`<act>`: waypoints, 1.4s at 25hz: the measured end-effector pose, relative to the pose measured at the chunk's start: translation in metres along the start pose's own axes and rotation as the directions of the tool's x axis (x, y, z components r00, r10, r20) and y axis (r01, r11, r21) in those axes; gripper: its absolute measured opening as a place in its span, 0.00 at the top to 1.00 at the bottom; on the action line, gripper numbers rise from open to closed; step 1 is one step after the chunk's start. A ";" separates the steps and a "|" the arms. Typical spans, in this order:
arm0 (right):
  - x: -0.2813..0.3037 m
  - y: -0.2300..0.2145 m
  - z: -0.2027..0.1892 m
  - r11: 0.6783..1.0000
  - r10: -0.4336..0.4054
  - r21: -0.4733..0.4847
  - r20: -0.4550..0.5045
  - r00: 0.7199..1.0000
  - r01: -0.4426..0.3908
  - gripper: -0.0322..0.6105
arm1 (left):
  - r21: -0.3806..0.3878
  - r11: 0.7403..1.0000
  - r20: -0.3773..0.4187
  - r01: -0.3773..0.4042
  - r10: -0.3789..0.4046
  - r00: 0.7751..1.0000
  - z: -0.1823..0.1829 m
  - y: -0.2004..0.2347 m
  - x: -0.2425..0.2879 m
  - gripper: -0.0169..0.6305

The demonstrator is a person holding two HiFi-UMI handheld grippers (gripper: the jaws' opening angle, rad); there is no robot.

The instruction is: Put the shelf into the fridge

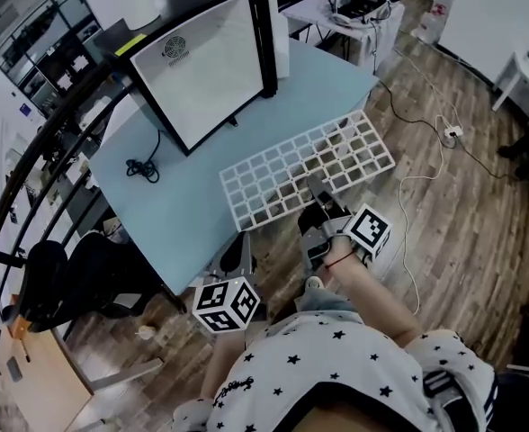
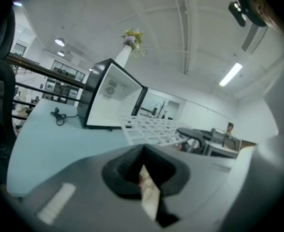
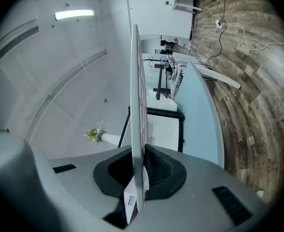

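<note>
The shelf (image 1: 309,165) is a flat white grid. It lies tilted over the near right corner of the pale blue table (image 1: 174,205). My right gripper (image 1: 317,190) is shut on the shelf's near edge; in the right gripper view the shelf (image 3: 138,105) runs edge-on between the pads. The fridge (image 1: 210,61), a black box with a white inside, stands open on the table beyond the shelf. My left gripper (image 1: 244,250) hangs below the table's front edge, shut and empty. The left gripper view looks across the table to the fridge (image 2: 110,95) and shelf (image 2: 151,127).
A coiled black cable (image 1: 143,167) lies on the table left of the shelf. A white cable and power strip (image 1: 451,133) trail over the wood floor at right. A black office chair (image 1: 76,273) and a railing stand at left. Another table (image 1: 354,12) stands behind.
</note>
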State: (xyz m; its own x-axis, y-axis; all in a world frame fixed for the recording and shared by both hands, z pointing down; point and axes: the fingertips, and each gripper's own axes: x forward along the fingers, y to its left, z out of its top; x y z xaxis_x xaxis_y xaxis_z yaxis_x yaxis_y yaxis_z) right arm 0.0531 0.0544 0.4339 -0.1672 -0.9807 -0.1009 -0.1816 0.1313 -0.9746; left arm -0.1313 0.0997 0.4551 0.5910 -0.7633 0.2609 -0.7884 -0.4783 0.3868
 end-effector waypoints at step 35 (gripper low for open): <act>0.138 -0.030 0.077 0.996 0.037 0.090 -0.188 0.981 -0.020 0.89 | 0.068 0.977 0.037 -0.202 0.199 0.979 0.035 0.005 0.116 0.74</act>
State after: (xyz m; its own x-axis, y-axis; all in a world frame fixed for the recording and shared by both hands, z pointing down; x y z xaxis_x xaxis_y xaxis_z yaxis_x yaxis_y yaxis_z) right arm 0.1098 -0.0956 0.4336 -0.3530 -0.9305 -0.0977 -0.0901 0.1377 -0.9864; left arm -0.0723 -0.0066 0.4566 0.4151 -0.8591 0.2994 -0.9011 -0.3430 0.2651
